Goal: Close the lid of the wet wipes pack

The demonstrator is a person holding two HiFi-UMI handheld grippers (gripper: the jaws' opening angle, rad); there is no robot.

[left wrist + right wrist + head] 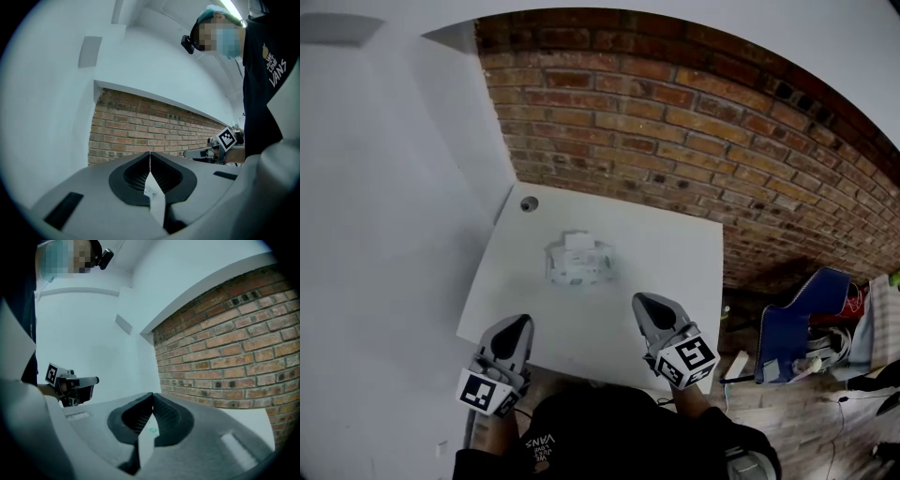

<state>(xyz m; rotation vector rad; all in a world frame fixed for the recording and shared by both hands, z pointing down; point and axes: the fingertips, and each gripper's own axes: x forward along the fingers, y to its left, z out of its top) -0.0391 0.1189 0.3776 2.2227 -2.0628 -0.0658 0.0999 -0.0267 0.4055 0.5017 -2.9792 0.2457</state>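
Note:
The wet wipes pack (578, 262) lies flat in the middle of the white table (675, 262). A small white flap, its lid (577, 241), stands at the pack's far edge and looks flipped open. My left gripper (521, 322) is over the table's near left edge, shut and empty, well short of the pack. At the near right my right gripper (642, 302) is also shut with nothing in it. In the left gripper view the jaws (150, 154) meet at their tips, and the same holds in the right gripper view (152, 395). Both gripper views point up at the wall.
A round cable hole (529, 203) sits in the table's far left corner. A brick wall (694, 131) runs behind the table and a white wall (384, 206) rises at the left. A blue chair (806, 323) with clutter stands on the wooden floor at the right.

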